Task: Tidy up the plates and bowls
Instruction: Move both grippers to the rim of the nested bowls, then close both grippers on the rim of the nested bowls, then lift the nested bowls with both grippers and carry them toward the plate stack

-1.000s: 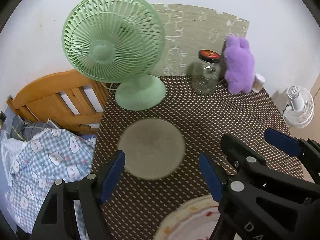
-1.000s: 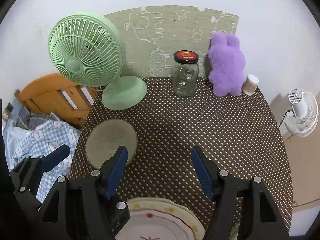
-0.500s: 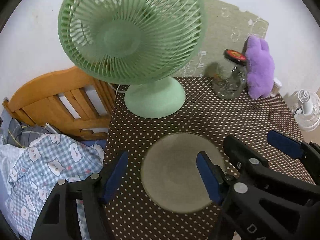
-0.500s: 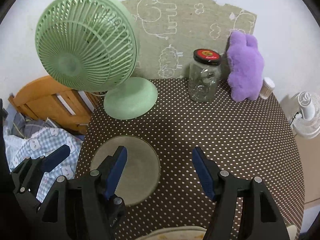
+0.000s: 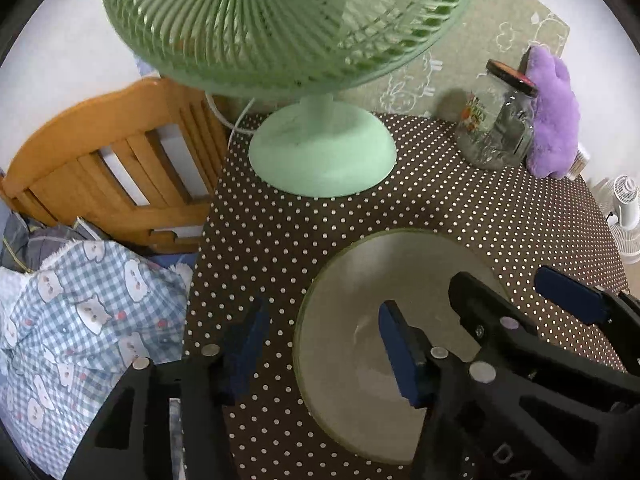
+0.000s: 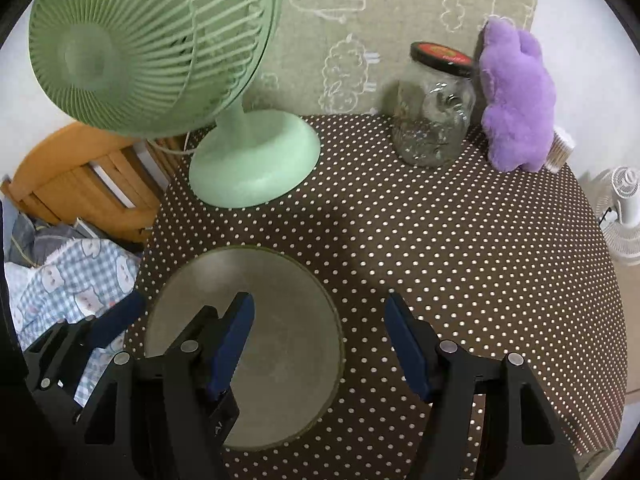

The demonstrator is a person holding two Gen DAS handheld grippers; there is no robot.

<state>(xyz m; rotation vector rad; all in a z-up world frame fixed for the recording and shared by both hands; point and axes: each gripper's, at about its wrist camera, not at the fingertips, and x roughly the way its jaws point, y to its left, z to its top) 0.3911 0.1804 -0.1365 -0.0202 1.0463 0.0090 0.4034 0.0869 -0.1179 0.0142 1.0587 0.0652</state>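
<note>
Left gripper (image 5: 324, 344): lower and nearer the grey-green plate (image 5: 360, 320) than a second ago; jaws closing, now astride its left rim.
Right gripper (image 6: 320, 340): also lower, now astride the plate's right rim.
Patterned plate: gone from both near edges.

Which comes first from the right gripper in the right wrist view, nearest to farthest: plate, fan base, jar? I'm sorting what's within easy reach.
From the right gripper:
1. Plate, just ahead on the left, under the left finger.
2. Fan base, farther back on the left.
3. Jar, at the back right, beside the purple plush toy.
</note>
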